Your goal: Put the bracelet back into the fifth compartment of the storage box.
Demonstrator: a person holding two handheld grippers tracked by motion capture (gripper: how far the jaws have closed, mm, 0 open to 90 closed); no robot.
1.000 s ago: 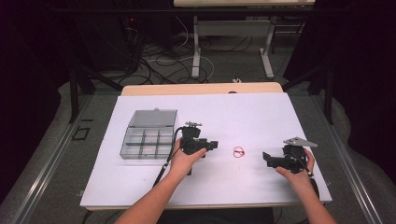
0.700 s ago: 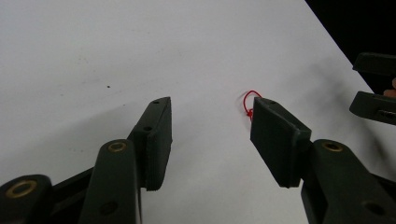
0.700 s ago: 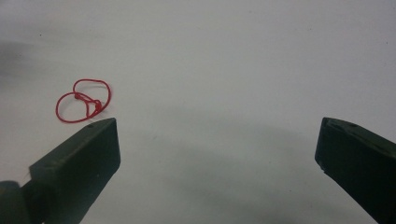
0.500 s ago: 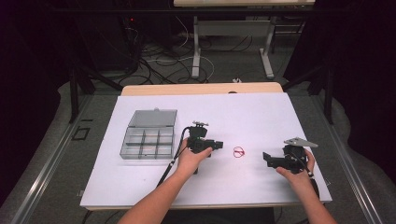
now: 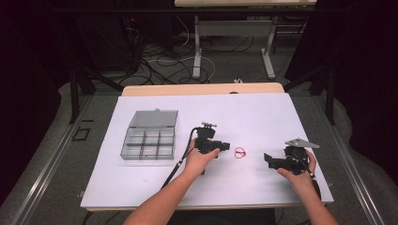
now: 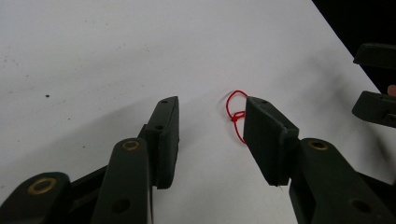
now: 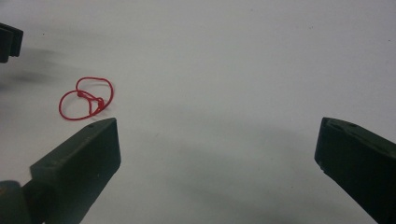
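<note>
one red string loop (image 5: 240,152), one clear compartment box (image 5: 150,141), two grippers, one white table (image 5: 263,117).

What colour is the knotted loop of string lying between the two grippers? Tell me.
Red; the string shows best in the right gripper view.

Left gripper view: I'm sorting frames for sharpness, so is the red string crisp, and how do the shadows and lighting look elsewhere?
Left gripper view: red string fairly sharp, near jaws soft. Right gripper view: soft shadows on the white table. High view: table brightly lit, surroundings dark.
</note>
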